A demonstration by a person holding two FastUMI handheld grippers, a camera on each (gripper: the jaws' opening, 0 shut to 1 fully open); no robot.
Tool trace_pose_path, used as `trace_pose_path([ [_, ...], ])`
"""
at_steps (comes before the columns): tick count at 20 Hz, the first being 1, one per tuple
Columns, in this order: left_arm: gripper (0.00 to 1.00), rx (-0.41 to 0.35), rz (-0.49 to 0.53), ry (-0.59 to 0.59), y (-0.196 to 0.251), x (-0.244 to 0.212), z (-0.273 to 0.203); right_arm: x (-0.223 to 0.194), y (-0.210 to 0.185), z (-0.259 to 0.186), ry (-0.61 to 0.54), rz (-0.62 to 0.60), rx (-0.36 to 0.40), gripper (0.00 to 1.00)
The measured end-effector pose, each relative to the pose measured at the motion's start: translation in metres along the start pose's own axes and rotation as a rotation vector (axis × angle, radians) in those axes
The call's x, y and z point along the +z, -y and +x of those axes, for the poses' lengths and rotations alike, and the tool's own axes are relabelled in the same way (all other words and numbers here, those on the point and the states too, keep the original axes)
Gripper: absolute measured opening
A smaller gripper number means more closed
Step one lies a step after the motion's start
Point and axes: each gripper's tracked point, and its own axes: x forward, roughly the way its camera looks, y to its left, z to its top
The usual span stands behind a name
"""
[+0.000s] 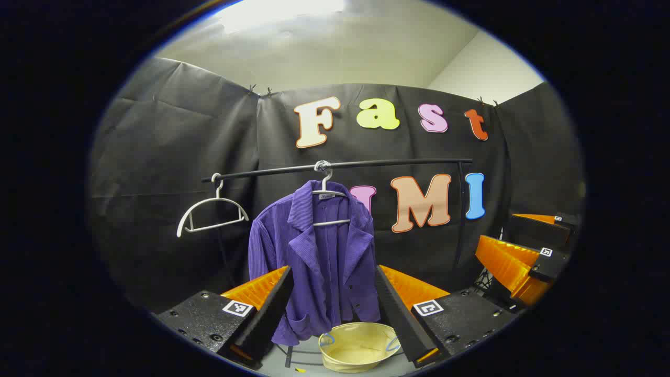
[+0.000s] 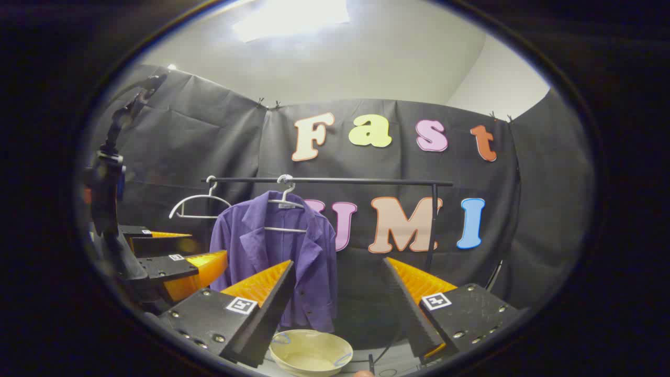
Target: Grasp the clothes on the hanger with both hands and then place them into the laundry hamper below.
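Purple jacket (image 1: 319, 256): on a white hanger (image 1: 330, 207) on the black rail (image 1: 340, 166), directly above the cream hamper (image 1: 358, 345). Empty hanger (image 1: 212, 214): alongside. Your left gripper (image 1: 332, 293) and right gripper (image 2: 337, 288): fingers spread wide, holding nothing.

Ahead of our left gripper (image 1: 332, 303) we see the jacket (image 1: 319, 256) hanging, the hamper (image 1: 358, 345) below it, a bare hanger (image 1: 212, 212) to its left.

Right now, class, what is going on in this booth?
A person holds two grippers, both open and short of a purple jacket hanging on a hanger from a black rail. The left gripper and right gripper grip nothing. The cream laundry hamper sits below the jacket. An empty hanger hangs beside it.
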Motion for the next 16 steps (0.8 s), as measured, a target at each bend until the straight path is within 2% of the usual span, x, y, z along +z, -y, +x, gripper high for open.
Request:
trace_pose_path([
  [4,0.95,-0.010,0.006,-0.011,-0.007,-0.004,0.000,-0.003,-0.004,0.001,-0.011,-0.004,-0.014,0.98],
  [5,0.92,-0.015,0.007,-0.015,-0.010,-0.006,0.000,-0.003,-0.005,0.002,-0.009,-0.004,-0.018,0.98],
  [6,0.95,-0.019,0.009,-0.017,-0.013,-0.007,0.001,-0.002,-0.007,0.004,-0.009,-0.005,-0.022,0.98],
  [12,0.92,-0.047,0.023,-0.013,-0.030,-0.010,0.005,-0.005,-0.014,0.005,-0.013,-0.015,-0.066,0.98],
  [13,0.94,-0.048,0.024,-0.016,-0.033,-0.013,0.007,-0.006,-0.015,0.006,-0.014,-0.019,-0.069,0.96],
  [16,0.94,-0.029,0.026,-0.030,-0.041,-0.017,0.016,-0.012,-0.022,0.013,-0.028,-0.028,-0.060,0.98],
])
